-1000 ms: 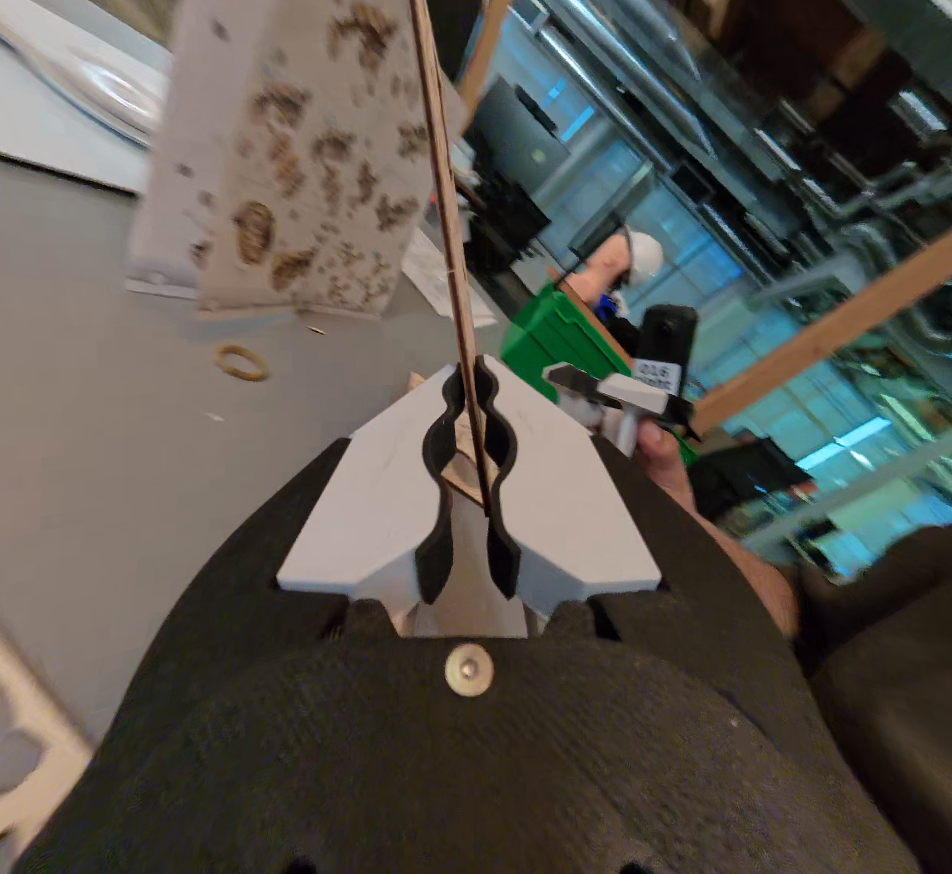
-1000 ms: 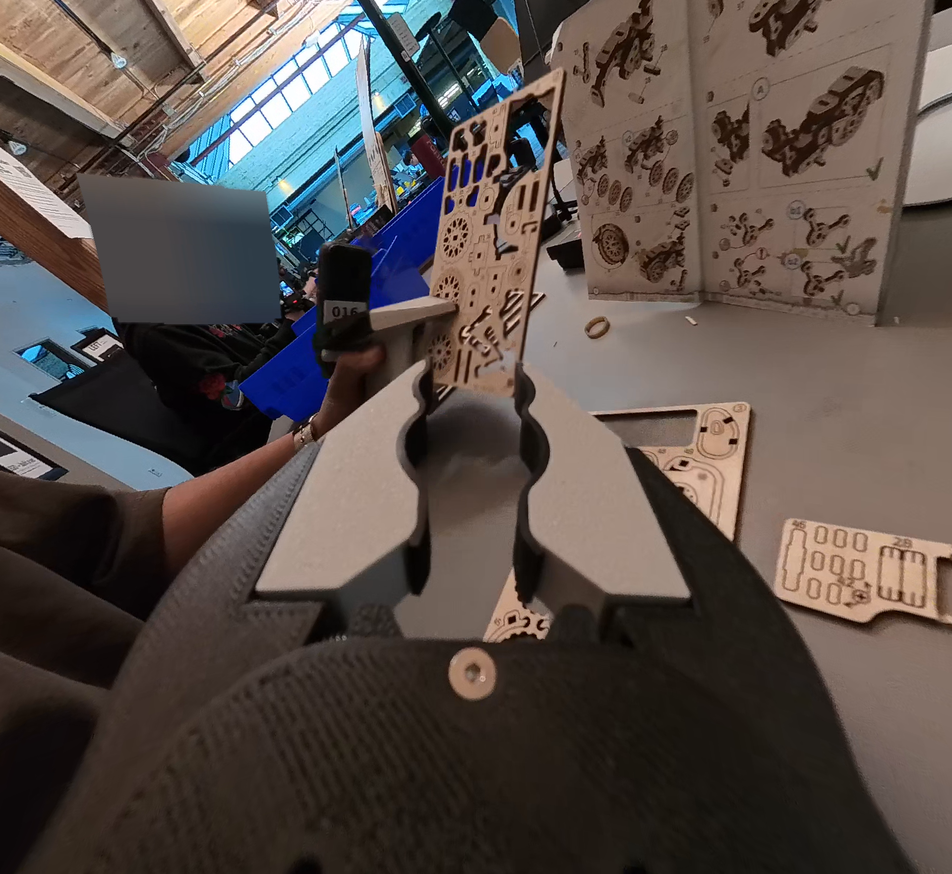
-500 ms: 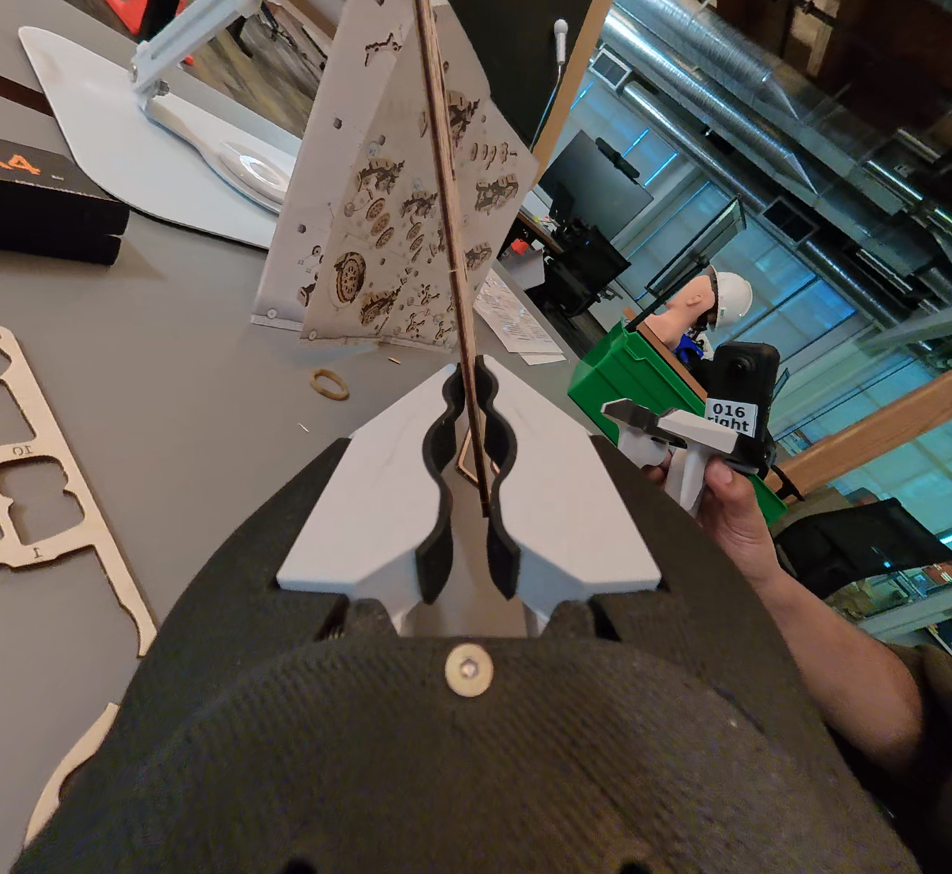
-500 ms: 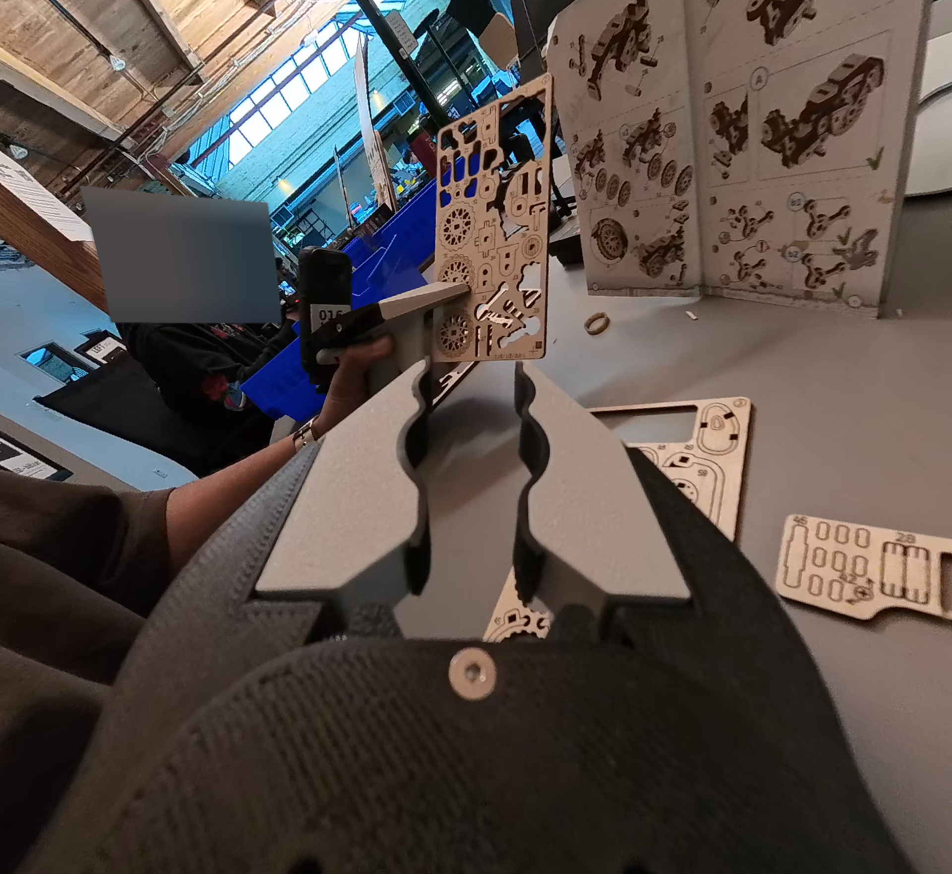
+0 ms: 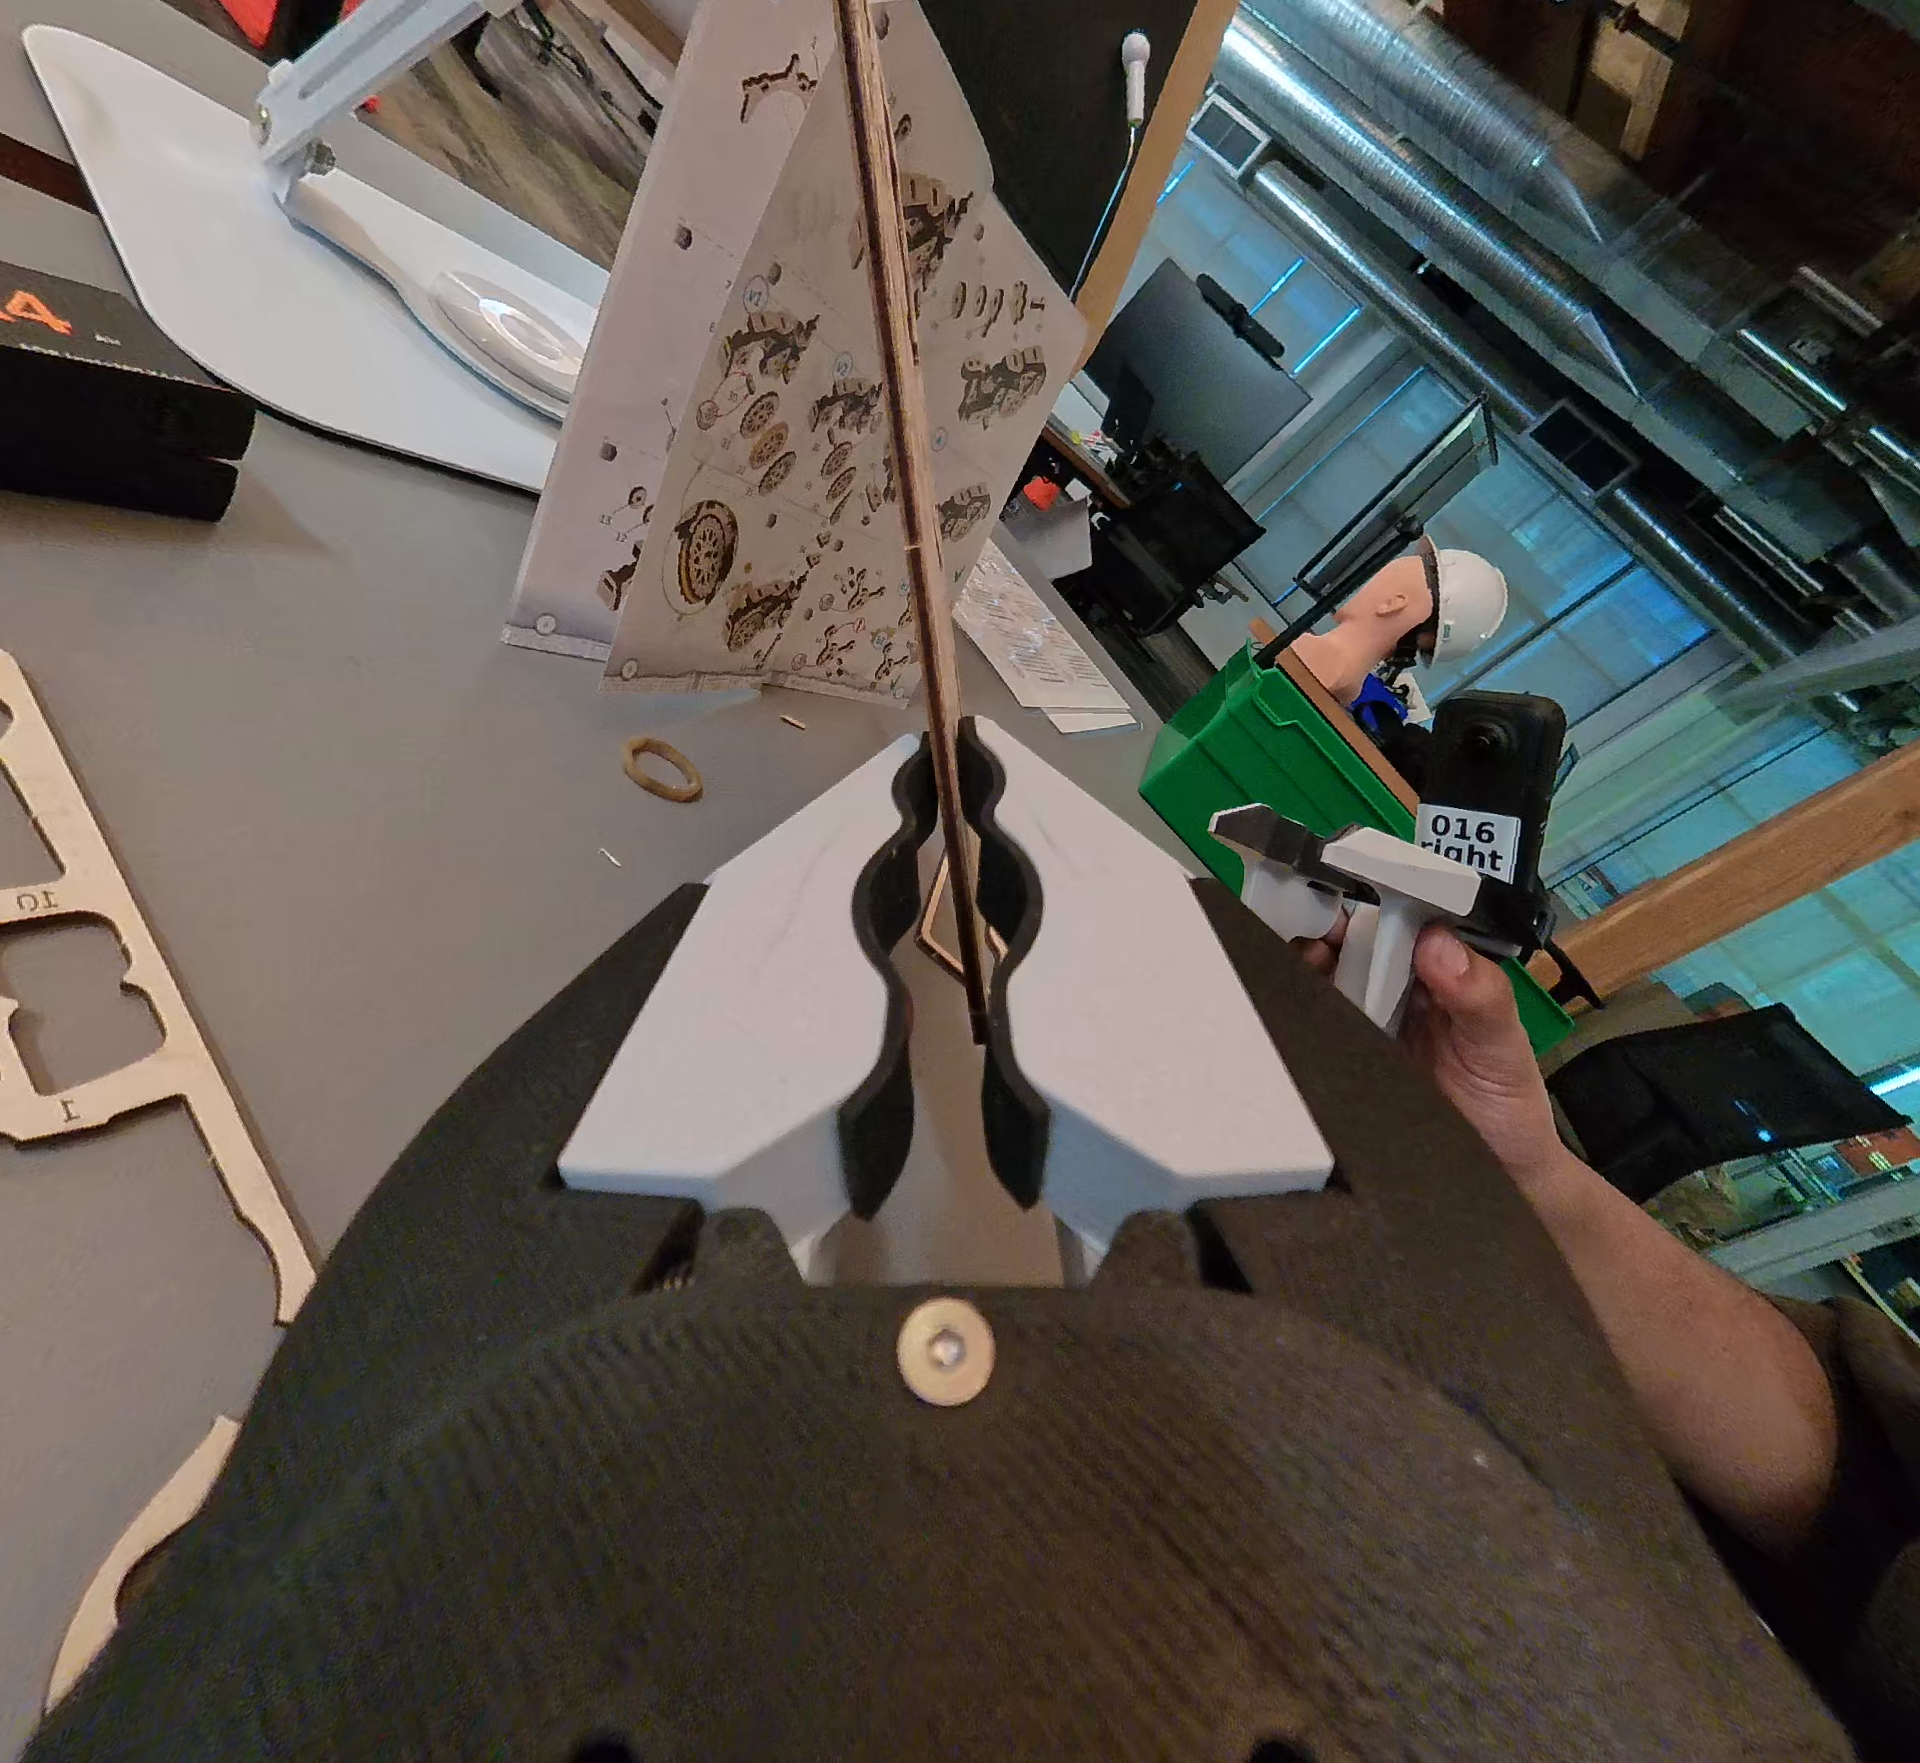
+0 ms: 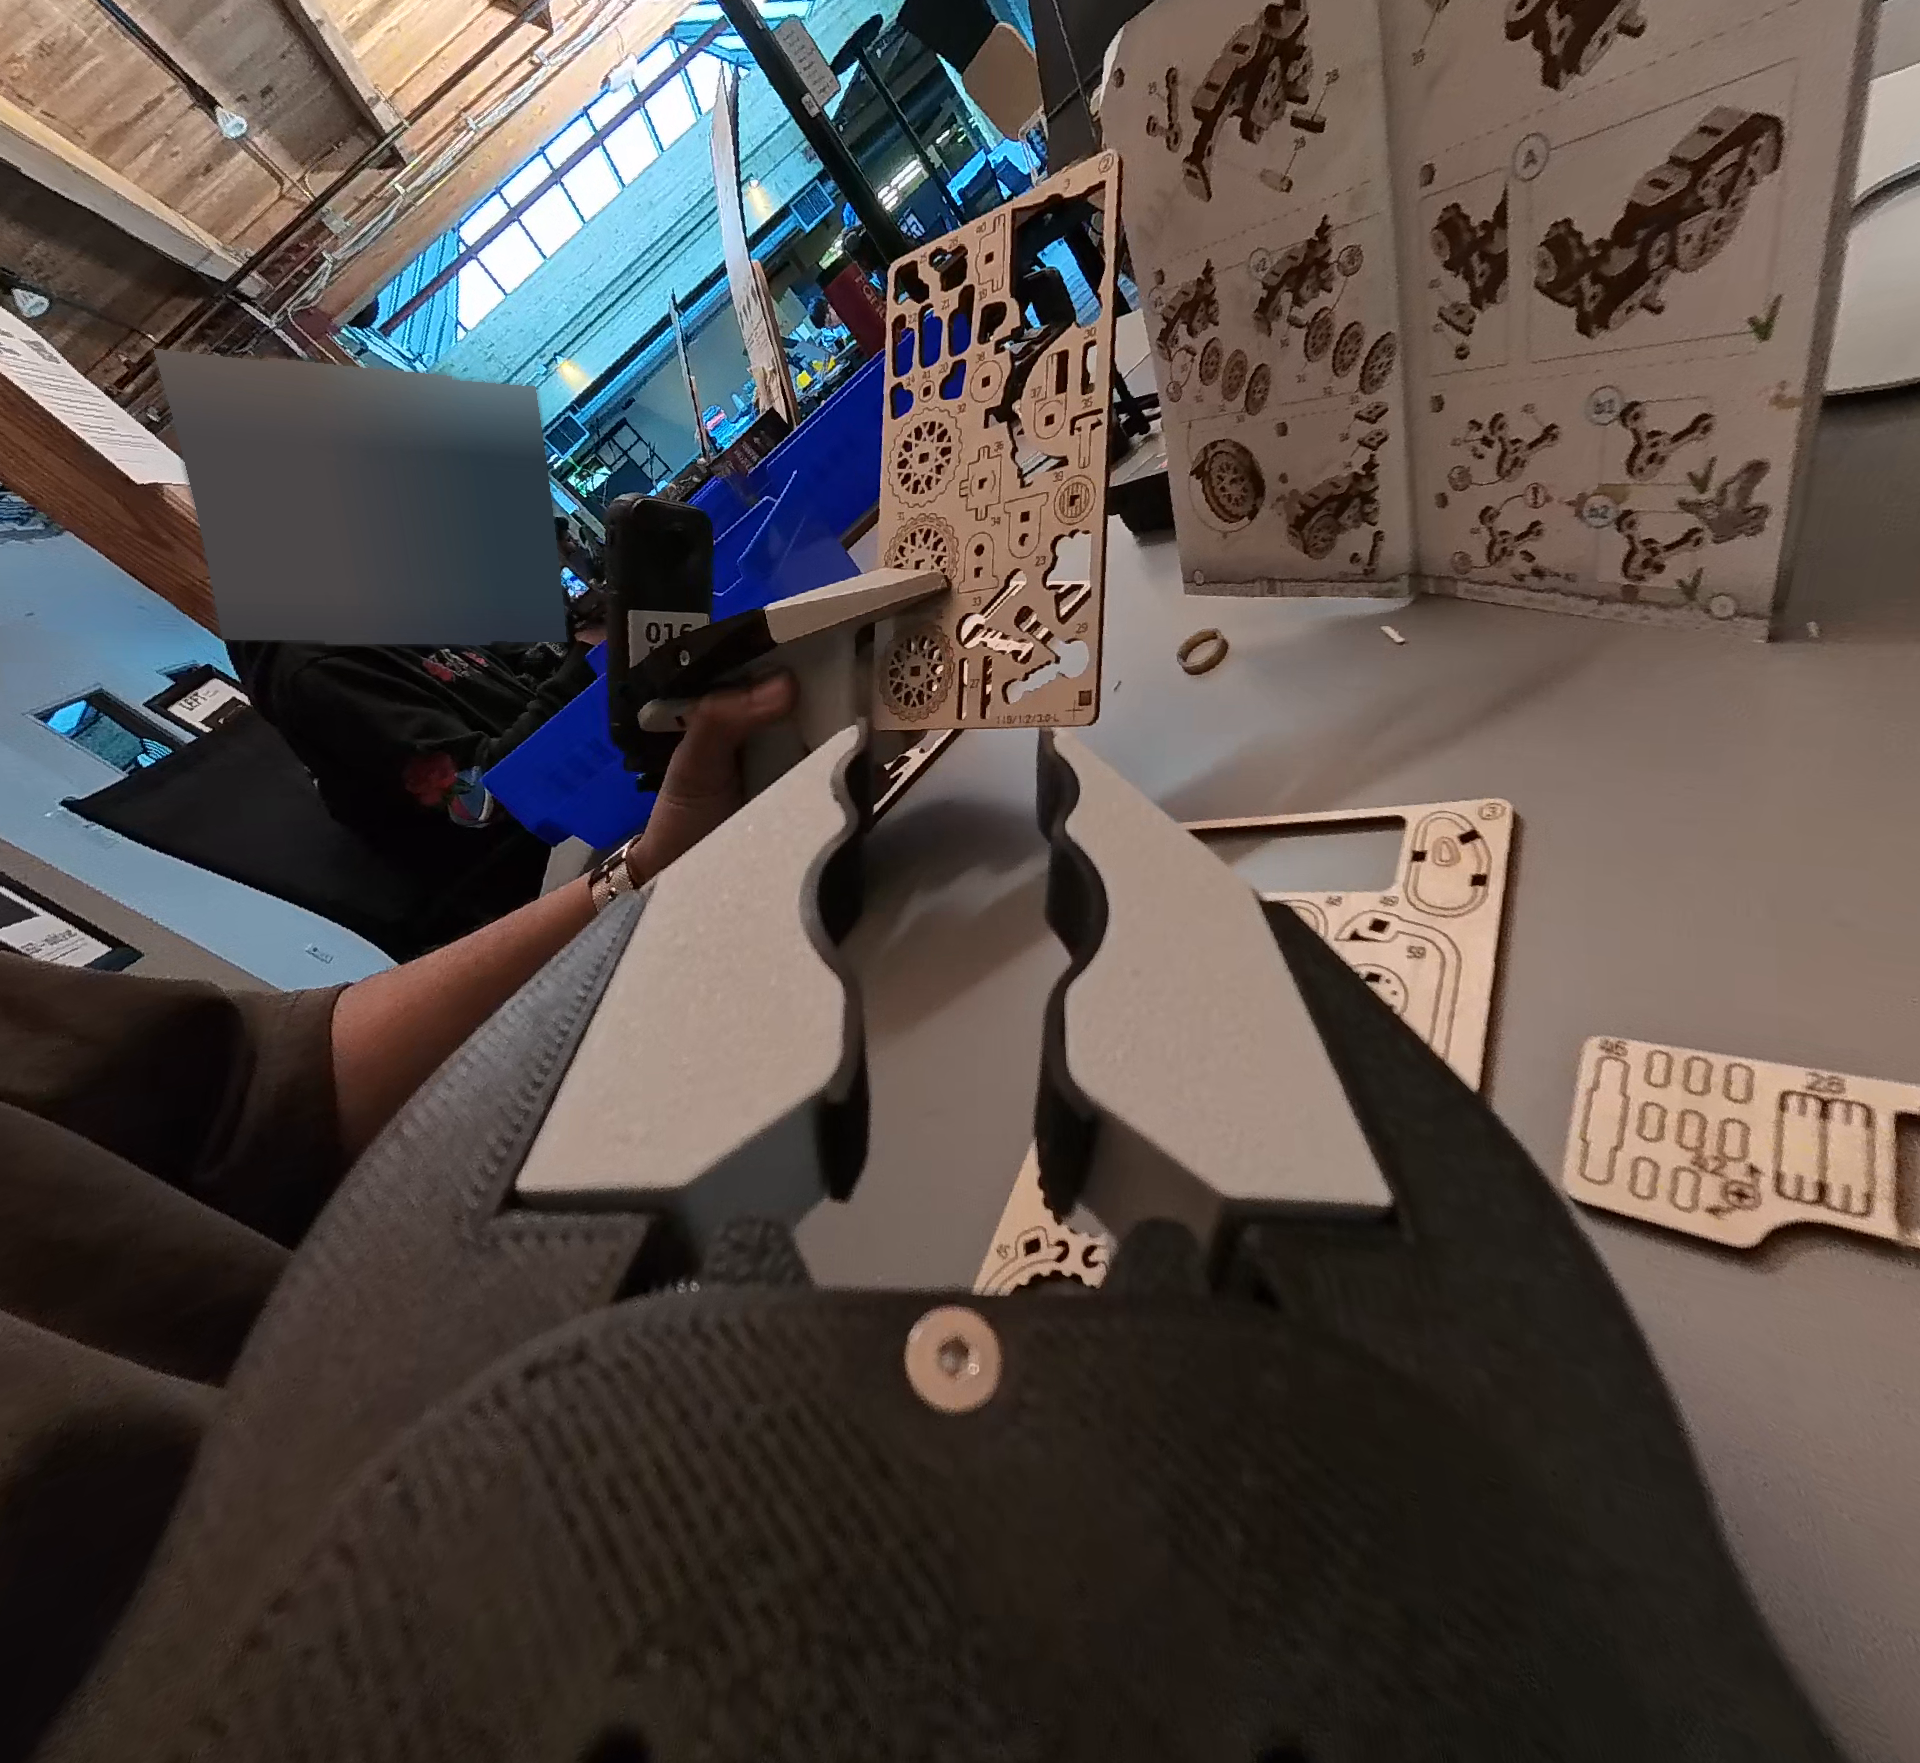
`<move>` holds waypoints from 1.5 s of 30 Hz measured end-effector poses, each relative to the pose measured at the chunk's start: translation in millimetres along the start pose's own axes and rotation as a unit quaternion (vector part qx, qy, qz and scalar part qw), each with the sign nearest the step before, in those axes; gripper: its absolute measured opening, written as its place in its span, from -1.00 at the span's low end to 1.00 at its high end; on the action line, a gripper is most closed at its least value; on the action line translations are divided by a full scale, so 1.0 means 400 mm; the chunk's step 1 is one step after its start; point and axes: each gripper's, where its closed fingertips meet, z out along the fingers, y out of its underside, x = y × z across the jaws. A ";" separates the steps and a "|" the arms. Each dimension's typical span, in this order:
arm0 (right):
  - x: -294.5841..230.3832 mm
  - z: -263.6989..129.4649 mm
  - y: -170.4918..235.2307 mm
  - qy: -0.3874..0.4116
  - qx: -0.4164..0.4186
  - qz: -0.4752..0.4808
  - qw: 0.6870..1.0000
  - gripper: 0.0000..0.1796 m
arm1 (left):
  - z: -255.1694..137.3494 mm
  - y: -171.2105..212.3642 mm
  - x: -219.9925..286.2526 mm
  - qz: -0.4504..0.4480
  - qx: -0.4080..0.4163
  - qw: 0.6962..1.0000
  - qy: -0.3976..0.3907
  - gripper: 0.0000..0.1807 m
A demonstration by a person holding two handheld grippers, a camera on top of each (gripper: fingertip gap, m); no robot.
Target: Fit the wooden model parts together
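A thin wooden parts sheet (image 5: pixel 899 425) stands upright in my left gripper (image 5: pixel 948 757), which is shut on its lower edge; I see it edge-on. In the right wrist view the sheet (image 6: pixel 997 466) faces the camera, with gears and small parts cut into it and several holes where pieces are gone. The left gripper (image 6: pixel 940 586) pinches it from the left. My right gripper (image 6: pixel 951 757) is open and empty, just below and in front of the sheet's bottom edge. It also shows in the left wrist view (image 5: pixel 1247 866), held by a hand.
A folded instruction booklet (image 6: pixel 1507 259) stands on the grey table behind. A small ring (image 6: pixel 1205 648) lies near it. Flat wooden sheets (image 6: pixel 1403 913) (image 6: pixel 1745 1142) lie at the right. A spent wooden frame (image 5: pixel 94 986), a black box (image 5: pixel 94 404) and a white stand base (image 5: pixel 208 238) are at the left. Spacing between my two grippers at the tips: around 12 cm.
The left gripper has swung and lifted the sheet, which now stands upright and faces the right gripper squarely. The right gripper has stayed open and nearly still.
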 end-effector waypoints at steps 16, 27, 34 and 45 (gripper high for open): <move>0.002 0.001 0.001 0.000 -0.001 0.002 1.000 -0.68 | 0.000 -0.001 -0.002 -0.005 0.000 1.000 0.001 -1.00; 0.002 0.002 0.001 0.001 0.000 0.002 1.000 -0.68 | 0.000 -0.001 -0.003 -0.005 0.000 1.000 0.000 -1.00; 0.001 -0.004 -0.007 0.002 0.006 0.002 1.000 -0.69 | -0.001 0.000 -0.002 -0.006 0.000 1.000 0.001 -0.99; 0.011 -0.070 -0.025 0.039 0.011 -0.004 0.999 -0.69 | -0.005 -0.002 -0.009 -0.023 0.002 1.000 0.002 -1.00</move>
